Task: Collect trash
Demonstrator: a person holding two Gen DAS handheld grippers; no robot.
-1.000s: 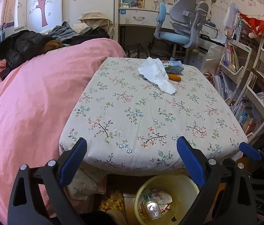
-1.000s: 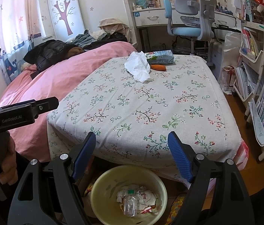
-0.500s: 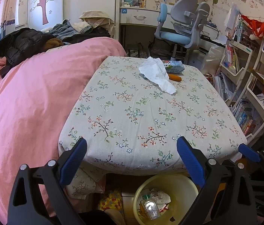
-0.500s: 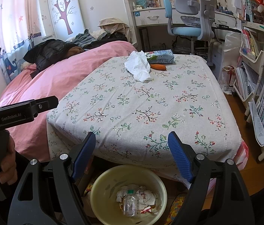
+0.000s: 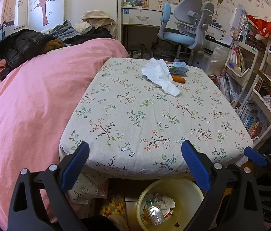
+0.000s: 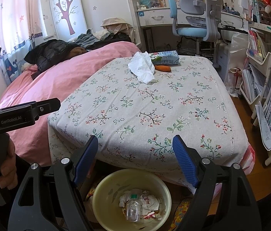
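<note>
Nearest, below the table edge: yellow bin (image 6: 131, 196) already holding crumpled paper and a clear bottle (image 6: 132, 210), with left tongs (image 5: 133, 165) and right tongs (image 6: 135, 158) both released, jaws wide and empty, hovering side by side above it. Far across the flowered table (image 5: 135, 119), well apart from both tongs: white tissue (image 6: 142, 68) lying with its long axis running near-to-far, slightly right of centre, touching a carrot (image 6: 162, 68) and a carton (image 6: 164, 57) behind it; neither hand clearly nearer, perhaps the right by a little. Against the earlier frames, nothing different: same hover, same spread jaws, same trash untouched.
</note>
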